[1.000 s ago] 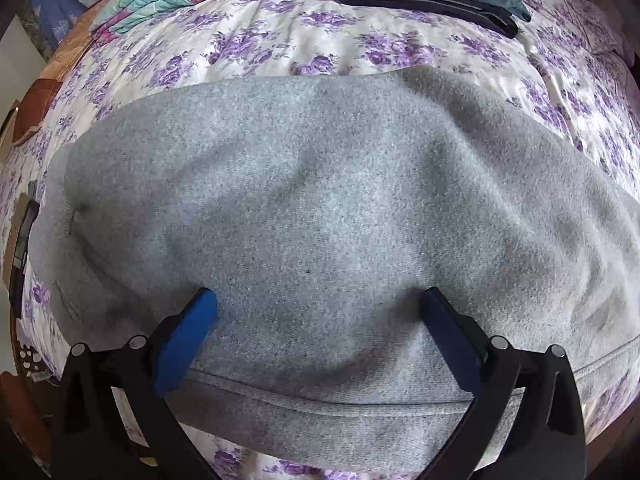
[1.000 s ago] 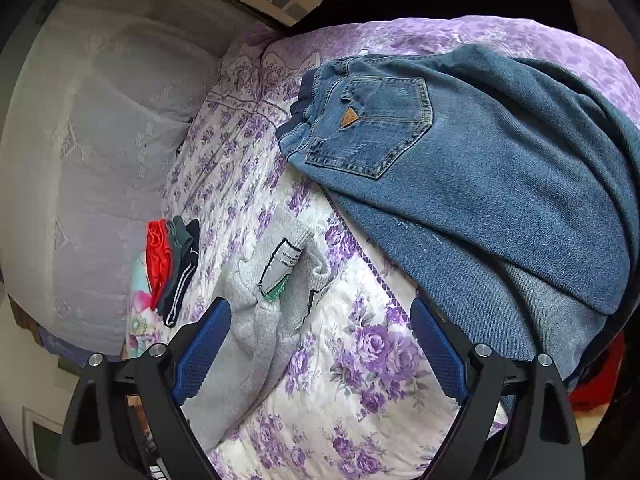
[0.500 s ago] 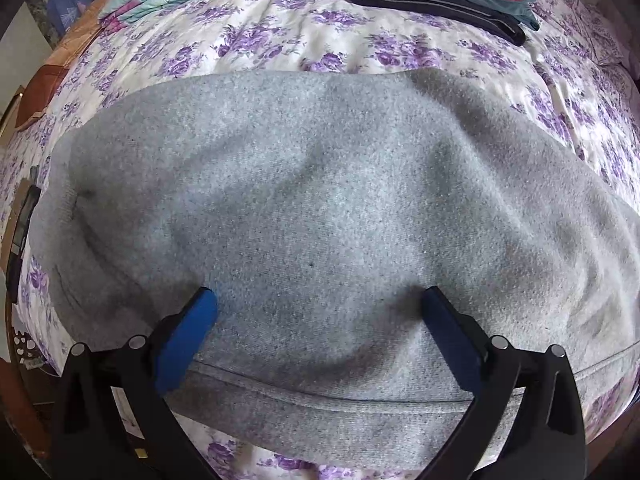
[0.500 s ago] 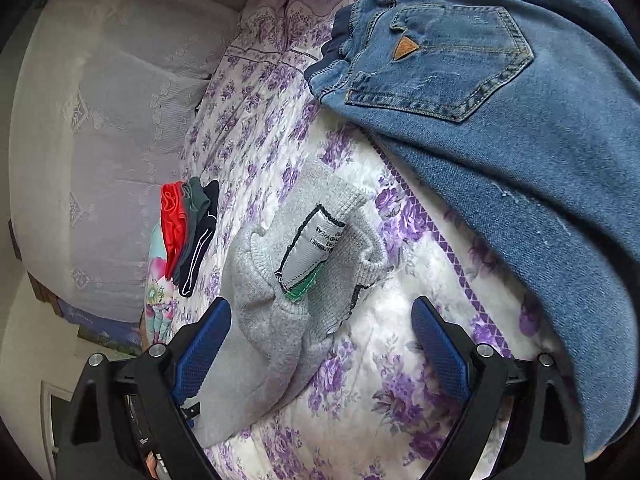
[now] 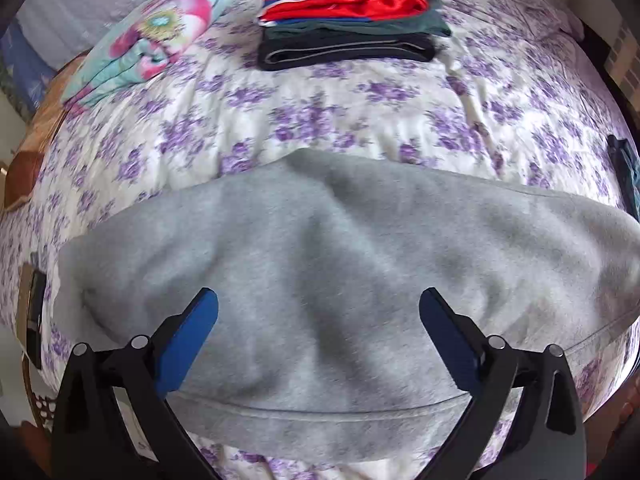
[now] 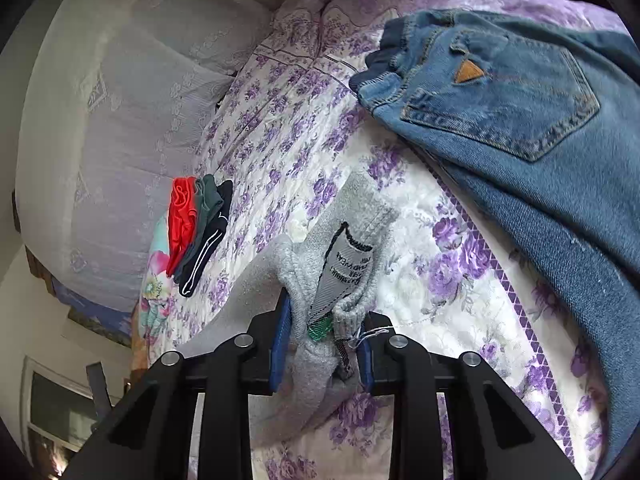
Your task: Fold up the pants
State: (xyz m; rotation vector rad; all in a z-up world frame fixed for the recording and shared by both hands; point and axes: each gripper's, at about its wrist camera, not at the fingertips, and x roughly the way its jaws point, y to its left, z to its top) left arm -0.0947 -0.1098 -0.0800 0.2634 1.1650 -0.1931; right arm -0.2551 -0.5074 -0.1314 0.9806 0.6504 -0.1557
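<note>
— The right hand-held gripper (image 6: 322, 344) has just closed on the grey pants (image 6: 340, 276) at the waistband, near the jeans (image 6: 540, 140) on the bed (image 6: 280, 128).
— Left hand-held gripper (image 5: 318, 324)?
— Jaws apart above them. The fold can start.

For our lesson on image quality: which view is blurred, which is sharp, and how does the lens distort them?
Left wrist view: motion-smeared grey pants and bedspread. Right wrist view: sharp, the label and jeans stitching crisp. Both: fisheye bulge, dark corners.
</note>
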